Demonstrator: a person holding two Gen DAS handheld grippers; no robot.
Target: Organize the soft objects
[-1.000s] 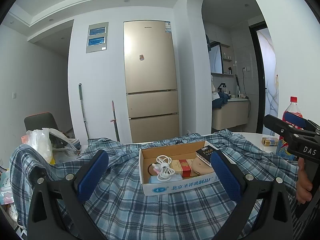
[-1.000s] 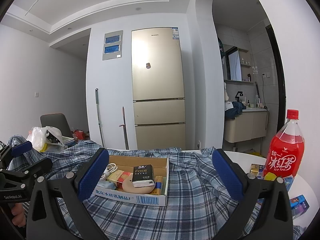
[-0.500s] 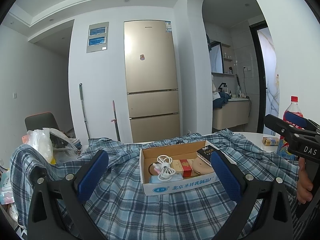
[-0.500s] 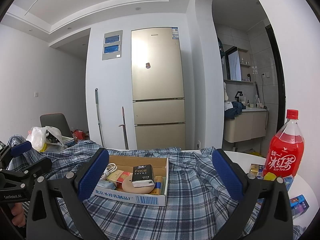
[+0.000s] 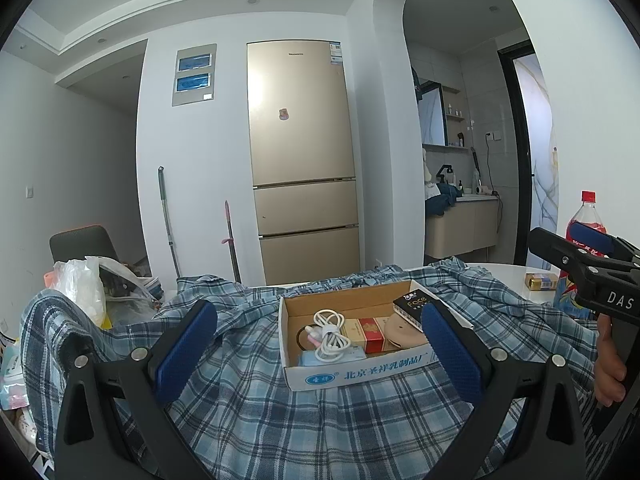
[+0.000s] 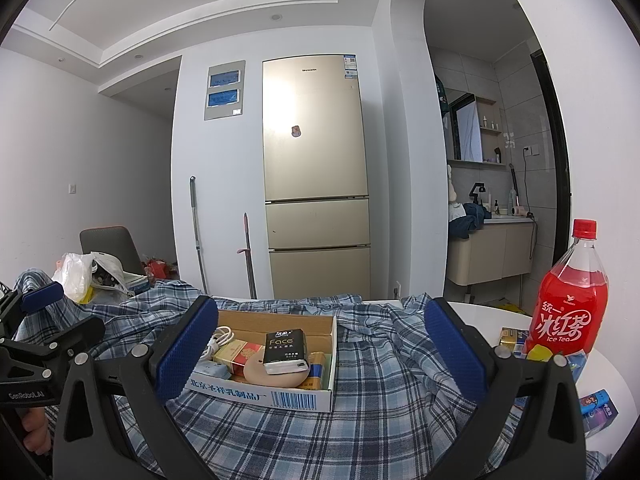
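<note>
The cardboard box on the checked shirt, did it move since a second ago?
No. In the left wrist view the cardboard box sits in the same spot on the checked shirt, below the fridge, as before.

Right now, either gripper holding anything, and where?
Nothing held. Left gripper and right gripper both have fingers spread open, hovering above the plaid shirt and cardboard box.

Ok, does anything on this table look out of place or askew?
Yes. The cardboard box of small items sits on top of the rumpled plaid shirt, which is spread over the table instead of folded. Inside, the black tissue pack rests tilted on the other items. Nothing looks spilled.
</note>
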